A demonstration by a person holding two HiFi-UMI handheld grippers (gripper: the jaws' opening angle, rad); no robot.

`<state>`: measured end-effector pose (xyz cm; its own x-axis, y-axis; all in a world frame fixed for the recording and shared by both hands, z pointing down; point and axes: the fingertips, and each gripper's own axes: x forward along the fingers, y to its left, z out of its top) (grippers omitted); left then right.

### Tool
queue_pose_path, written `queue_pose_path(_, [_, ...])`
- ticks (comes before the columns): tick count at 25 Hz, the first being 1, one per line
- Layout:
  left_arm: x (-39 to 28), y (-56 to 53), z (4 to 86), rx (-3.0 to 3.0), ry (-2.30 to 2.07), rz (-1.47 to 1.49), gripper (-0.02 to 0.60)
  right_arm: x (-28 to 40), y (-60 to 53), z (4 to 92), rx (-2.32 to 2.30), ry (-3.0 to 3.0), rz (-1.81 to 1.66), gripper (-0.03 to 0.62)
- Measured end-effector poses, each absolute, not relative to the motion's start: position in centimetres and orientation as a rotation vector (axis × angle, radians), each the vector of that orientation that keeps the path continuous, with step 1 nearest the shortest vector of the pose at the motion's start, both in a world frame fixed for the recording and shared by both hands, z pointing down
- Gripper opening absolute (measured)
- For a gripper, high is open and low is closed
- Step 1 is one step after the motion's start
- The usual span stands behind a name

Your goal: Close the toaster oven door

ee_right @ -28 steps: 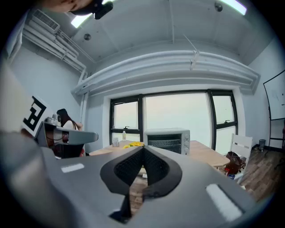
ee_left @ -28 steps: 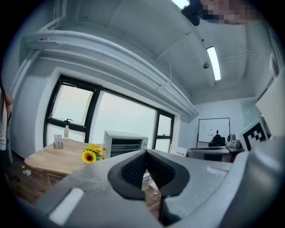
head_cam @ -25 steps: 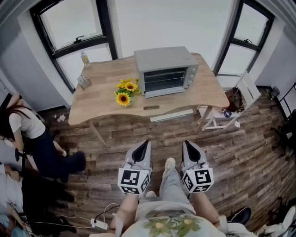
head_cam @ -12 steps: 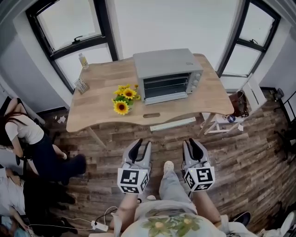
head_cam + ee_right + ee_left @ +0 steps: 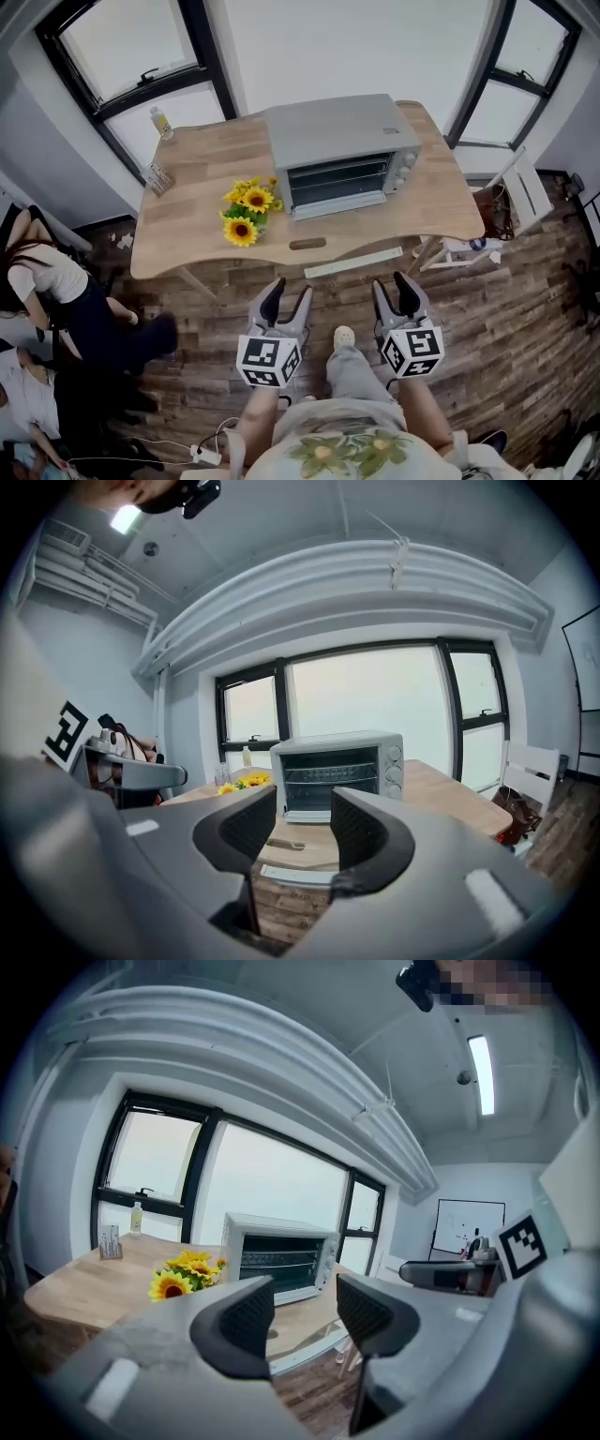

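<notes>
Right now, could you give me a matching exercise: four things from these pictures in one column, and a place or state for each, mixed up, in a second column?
Things
1. toaster oven door
2. sunflowers
3. bottle
4. left tongs

Places or states
a. on the window sill
b. open and empty, above the floor
c. folded down, open
d. on the table, left of the toaster oven

Pairs: 1-c, 2-d, 3-a, 4-b.

Note: the jaws of the left tongs have just been opening, with nothing between them.
</notes>
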<state>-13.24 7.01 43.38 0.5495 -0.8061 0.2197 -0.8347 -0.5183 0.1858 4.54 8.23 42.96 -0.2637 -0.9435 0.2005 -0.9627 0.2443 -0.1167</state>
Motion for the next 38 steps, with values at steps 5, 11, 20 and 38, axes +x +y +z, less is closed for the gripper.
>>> queue_pose_path(5, [-12.9,4.7,45.5,2.461,-1.344,0.177,0.202,5.6,5.5,44.2,1.807,-2.392,0.373,0.17])
queue_pose_path(11, [-12.1,2.1,48.5,2.387,-1.322,0.222,0.203,7.7,2.3,46.2,1.766,-2.366,0.44,0.17])
queue_pose_path(20, [-11.2,-0.8,53.7,2.287,-1.247,0.35,0.203,10.4,-1.6,50.8,1.629,-2.325,0.593,0.17])
queue_pose_path(38, [-9.8,-3.8,63.6,2.026,-1.173,0.49,0.224,15.9,-5.7,61.5,1.434,-2.203,0.887,0.198])
